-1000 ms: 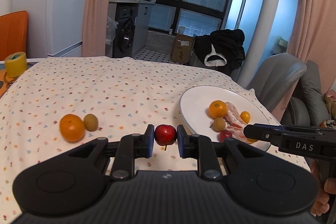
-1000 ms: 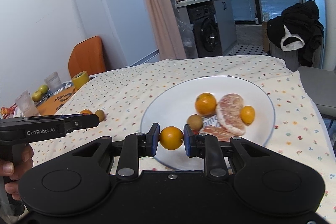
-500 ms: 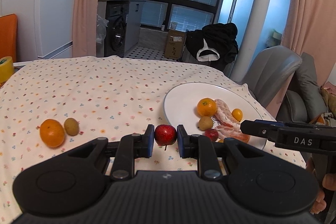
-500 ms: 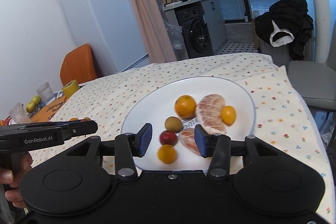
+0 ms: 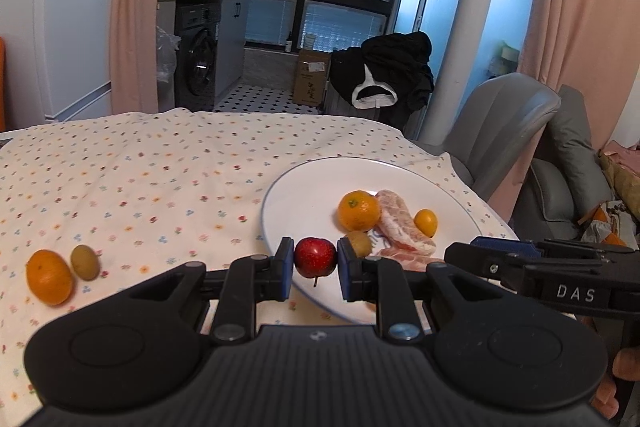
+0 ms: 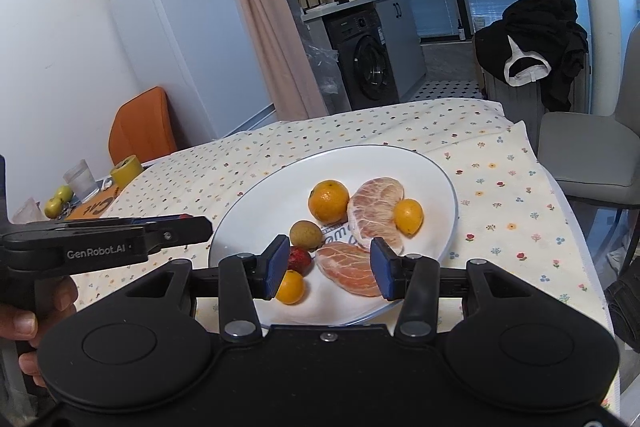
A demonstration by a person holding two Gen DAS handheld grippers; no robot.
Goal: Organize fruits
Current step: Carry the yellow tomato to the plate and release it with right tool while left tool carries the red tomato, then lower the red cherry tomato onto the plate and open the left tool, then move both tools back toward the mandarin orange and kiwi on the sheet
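My left tool [image 5: 315, 263] is clamped on a small red apple [image 5: 315, 257], its blue pads pressing the fruit's two sides and its stem hanging down, just over the near rim of the white plate [image 5: 280, 195]. It looks light, firm and smooth-skinned, so I judge a grip across the widest part holds it best; squeezing harder would only bruise it or let it slip. My right tool [image 6: 328, 269] stands with its pads apart and nothing between them, above the near part of the plate. On the plate, nearest me, lie a small orange fruit [image 6: 290, 287] and another red fruit [image 6: 299, 259], then a peeled citrus segment [image 6: 350, 269], soft and wet, likely to tear if pinched. Beyond them sit a brown kiwi-like fruit [image 6: 306, 234], a bigger peeled piece [image 6: 376, 211], a mandarin [image 6: 329, 201] and a kumquat [image 6: 408, 217]. Left of the plate, on the flowered bench cloth [image 5: 140, 179], an orange [image 5: 50, 277] and a greenish kiwi [image 5: 85, 261] sit touching, not yet gathered.
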